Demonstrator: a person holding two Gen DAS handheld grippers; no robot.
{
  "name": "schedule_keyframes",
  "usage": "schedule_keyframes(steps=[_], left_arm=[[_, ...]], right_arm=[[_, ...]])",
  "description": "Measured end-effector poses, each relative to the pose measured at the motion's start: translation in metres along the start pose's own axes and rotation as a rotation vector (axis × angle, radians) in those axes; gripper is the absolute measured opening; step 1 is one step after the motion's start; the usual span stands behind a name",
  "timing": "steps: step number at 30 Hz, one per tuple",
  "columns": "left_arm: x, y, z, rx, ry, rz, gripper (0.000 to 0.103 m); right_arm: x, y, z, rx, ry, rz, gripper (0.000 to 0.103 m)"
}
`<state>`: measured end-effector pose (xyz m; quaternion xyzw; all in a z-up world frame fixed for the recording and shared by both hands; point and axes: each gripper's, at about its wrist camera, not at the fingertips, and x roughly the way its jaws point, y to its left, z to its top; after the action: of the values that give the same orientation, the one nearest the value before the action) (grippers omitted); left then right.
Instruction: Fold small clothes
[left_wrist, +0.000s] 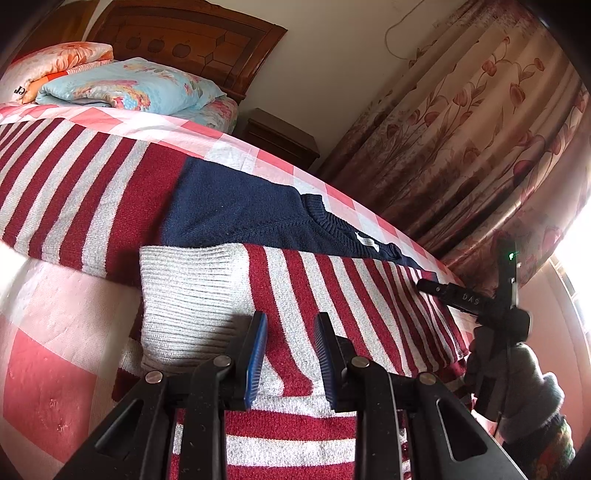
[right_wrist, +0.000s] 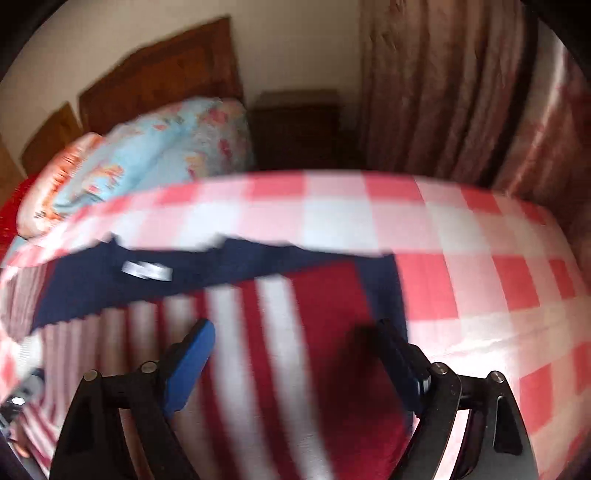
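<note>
Left wrist view, red-and-grey striped knit sweater with navy shoulders (left_wrist: 229, 206) across frame centre on pink checked bedspread (left_wrist: 48, 369), left gripper (left_wrist: 290, 321) at bottom centre, blue-padded jaws part-open over folded sleeve, gripping nothing; right wrist view, blurred, right gripper (right_wrist: 295, 332) spread wide above sweater's red edge.

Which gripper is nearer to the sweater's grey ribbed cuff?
Left. The left gripper sits over the folded sleeve, right beside the grey ribbed cuff. The right gripper hovers over the sweater's red shoulder area near the navy collar, farther off.
</note>
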<state>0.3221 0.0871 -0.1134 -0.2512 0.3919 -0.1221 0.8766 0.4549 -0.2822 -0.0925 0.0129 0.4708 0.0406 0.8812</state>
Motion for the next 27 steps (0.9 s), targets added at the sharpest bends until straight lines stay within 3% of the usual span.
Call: schedule_keyframes(steps=[4, 6, 8, 9, 11, 13, 17, 20, 22, 24, 27], left_arm=[[0.0, 0.0, -0.001, -0.001, 0.0, -0.001, 0.027], [-0.001, 0.002, 0.0, -0.009, 0.004, -0.014, 0.027], [-0.002, 0.009, 0.002, -0.045, 0.019, -0.056, 0.027], [-0.005, 0.02, 0.004, -0.108, 0.037, -0.108, 0.027], [-0.019, 0.045, 0.008, -0.242, 0.018, -0.18, 0.027], [-0.053, 0.082, 0.016, -0.36, -0.11, -0.211, 0.027], [-0.115, 0.162, 0.031, -0.545, -0.317, -0.133, 0.029], [-0.155, 0.234, 0.03, -0.731, -0.435, -0.013, 0.029], [-0.165, 0.266, 0.03, -0.802, -0.462, 0.075, 0.031], [-0.164, 0.291, 0.035, -0.852, -0.441, 0.136, 0.031], [-0.151, 0.317, 0.05, -0.879, -0.405, 0.165, 0.031]], right_arm=[[-0.003, -0.01, 0.0, -0.022, -0.03, -0.012, 0.103], [-0.013, -0.022, -0.003, 0.08, -0.053, -0.091, 0.103], [-0.026, -0.024, -0.015, 0.175, -0.078, -0.041, 0.103], [-0.034, -0.014, -0.024, 0.148, -0.09, 0.018, 0.103], [-0.044, 0.007, -0.038, 0.057, -0.124, 0.026, 0.103], [-0.045, 0.025, -0.053, -0.035, -0.141, 0.037, 0.103], [-0.033, 0.029, -0.057, -0.066, -0.103, 0.019, 0.103], [-0.029, 0.03, -0.057, -0.066, -0.096, 0.03, 0.103], [-0.026, 0.028, -0.054, -0.068, -0.094, 0.029, 0.103], [-0.025, 0.028, -0.054, -0.07, -0.094, 0.028, 0.103], [-0.029, 0.03, -0.057, -0.071, -0.093, 0.029, 0.103]])
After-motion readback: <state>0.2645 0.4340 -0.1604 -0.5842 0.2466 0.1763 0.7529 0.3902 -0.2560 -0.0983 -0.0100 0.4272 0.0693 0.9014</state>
